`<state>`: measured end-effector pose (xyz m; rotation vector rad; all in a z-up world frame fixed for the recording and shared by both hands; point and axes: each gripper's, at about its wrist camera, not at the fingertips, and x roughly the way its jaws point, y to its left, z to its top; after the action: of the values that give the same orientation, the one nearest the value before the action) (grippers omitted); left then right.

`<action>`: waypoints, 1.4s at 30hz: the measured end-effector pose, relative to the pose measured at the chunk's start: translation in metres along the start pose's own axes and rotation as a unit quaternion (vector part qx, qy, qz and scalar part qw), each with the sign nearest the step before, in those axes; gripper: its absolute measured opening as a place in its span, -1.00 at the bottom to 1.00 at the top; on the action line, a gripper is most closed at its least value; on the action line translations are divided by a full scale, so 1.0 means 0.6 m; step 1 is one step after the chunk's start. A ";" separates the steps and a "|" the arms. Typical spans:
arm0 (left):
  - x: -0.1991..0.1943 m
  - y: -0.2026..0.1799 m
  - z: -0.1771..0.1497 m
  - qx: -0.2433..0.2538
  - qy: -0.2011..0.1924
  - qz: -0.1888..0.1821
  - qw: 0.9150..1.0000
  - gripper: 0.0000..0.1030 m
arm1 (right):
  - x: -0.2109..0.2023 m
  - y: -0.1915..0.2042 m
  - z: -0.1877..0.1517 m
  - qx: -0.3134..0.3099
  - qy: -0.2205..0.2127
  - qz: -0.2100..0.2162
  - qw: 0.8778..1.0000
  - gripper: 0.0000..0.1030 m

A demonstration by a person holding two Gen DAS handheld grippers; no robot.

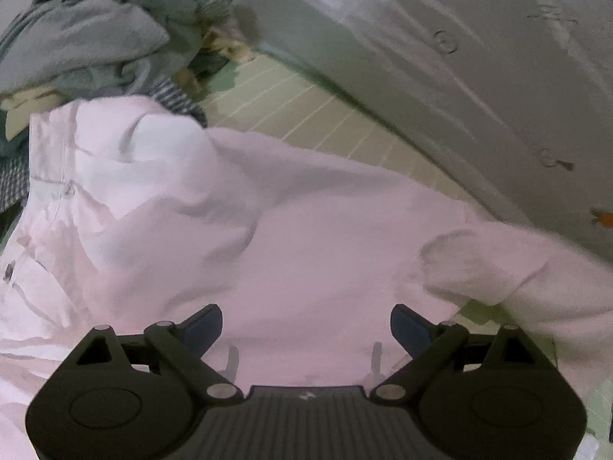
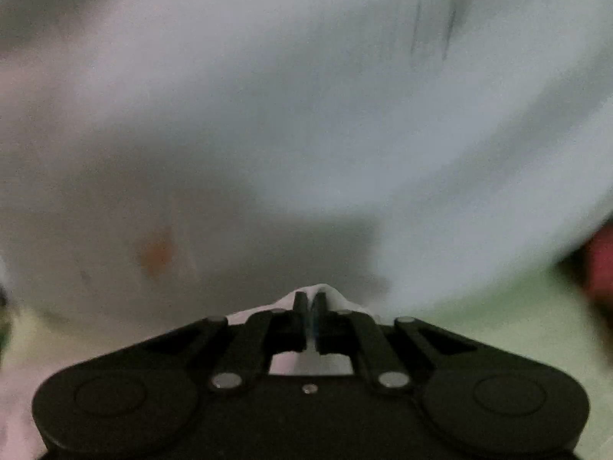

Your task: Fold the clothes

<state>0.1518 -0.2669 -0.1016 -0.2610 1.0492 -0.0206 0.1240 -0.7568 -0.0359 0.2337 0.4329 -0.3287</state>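
Observation:
A pale pink button shirt [image 1: 268,211] lies spread over the green checked surface [image 1: 306,115], its button strip at the left and a sleeve bunched at the right. My left gripper [image 1: 306,318] hovers just over the shirt's near part, jaws wide open, nothing between the blue pads [image 1: 203,326]. In the right wrist view, my right gripper [image 2: 310,301] is shut, with a pinched fold of the pink shirt [image 2: 322,291] bulging around its fingertips. That view is heavily blurred, and the rest of the shirt is hidden from it.
A heap of grey-green clothes [image 1: 95,30] sits at the upper left, with a blue striped cloth [image 1: 176,99] under it. A white quilted surface [image 1: 459,57] rises along the far side. A blurred red object [image 2: 601,268] shows at the right edge.

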 end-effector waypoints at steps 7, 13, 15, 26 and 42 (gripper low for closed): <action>-0.010 0.008 -0.022 -0.022 0.010 -0.031 0.999 0.84 | -0.163 -0.004 -0.093 -0.069 -0.025 -0.085 0.994 -0.91; -0.018 0.005 -0.038 -0.010 0.022 -0.040 0.999 0.84 | -0.154 -0.095 -0.251 0.117 0.162 -0.139 0.970 -0.20; -0.017 0.005 -0.037 -0.008 0.024 -0.038 0.999 0.84 | -0.154 -0.095 -0.245 0.146 0.155 -0.137 0.967 0.04; -0.010 0.010 -0.038 -0.004 0.034 -0.010 0.999 0.85 | -0.031 -0.079 -0.224 0.084 0.186 -0.180 0.962 0.60; 0.028 -0.050 -0.003 0.023 0.054 0.013 0.998 0.84 | 0.105 -0.155 -0.174 -0.014 0.226 -0.093 0.970 -0.79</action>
<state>0.1619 -0.2987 -0.1104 -0.2059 1.1588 -0.0360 0.1059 -0.8289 -0.1704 0.2410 0.9138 -0.4538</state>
